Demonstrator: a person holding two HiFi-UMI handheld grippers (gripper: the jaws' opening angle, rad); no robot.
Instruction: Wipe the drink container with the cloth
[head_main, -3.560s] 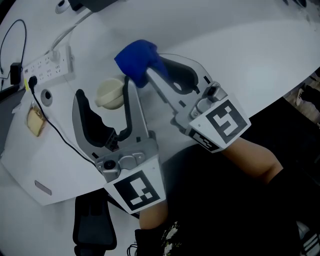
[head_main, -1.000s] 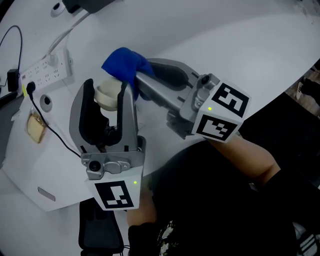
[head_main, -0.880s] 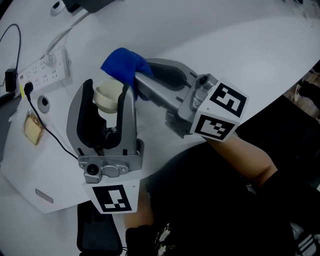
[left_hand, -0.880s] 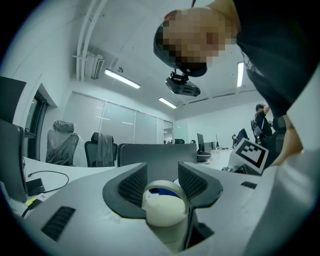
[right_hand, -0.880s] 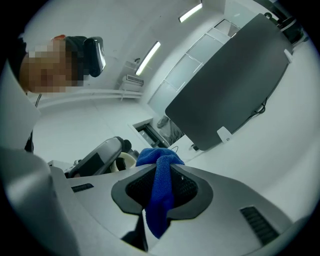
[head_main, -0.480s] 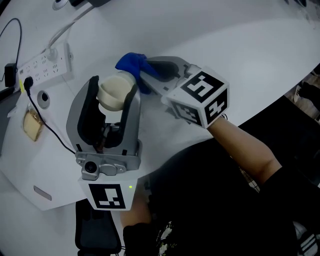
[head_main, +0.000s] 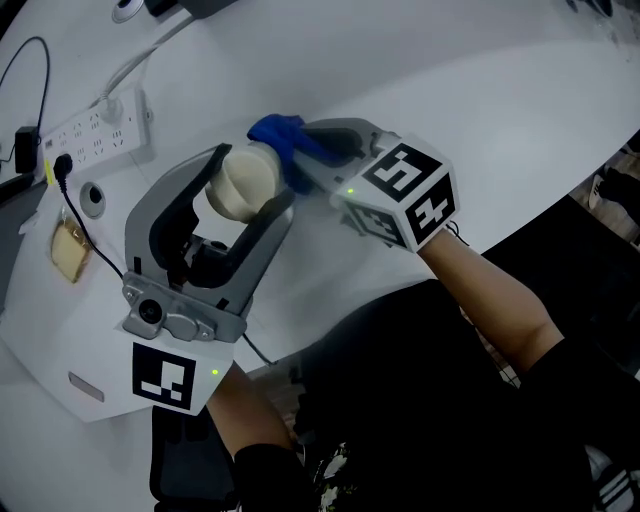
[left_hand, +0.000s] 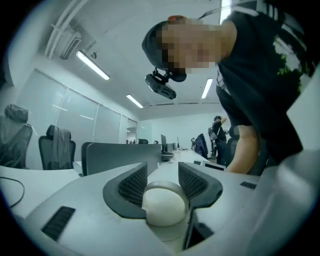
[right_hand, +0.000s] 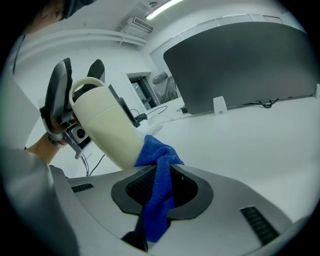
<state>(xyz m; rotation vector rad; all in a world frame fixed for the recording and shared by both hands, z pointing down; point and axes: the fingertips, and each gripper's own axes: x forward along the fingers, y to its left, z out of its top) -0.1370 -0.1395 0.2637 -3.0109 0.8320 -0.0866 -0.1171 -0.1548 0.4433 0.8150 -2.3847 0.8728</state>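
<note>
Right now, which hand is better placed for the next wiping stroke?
Right. The right tool grips the blue cloth against the cream container; the left tool is clamped on that container.

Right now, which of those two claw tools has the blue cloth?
The right gripper: the blue cloth is pinched between its jaws, against the cream container. The left gripper clamps that container instead.

White power strip (head_main: 97, 124) on the white table (head_main: 480, 80), black cable (head_main: 78, 232) beside it, dark partition (right_hand: 240, 65) beyond
</note>
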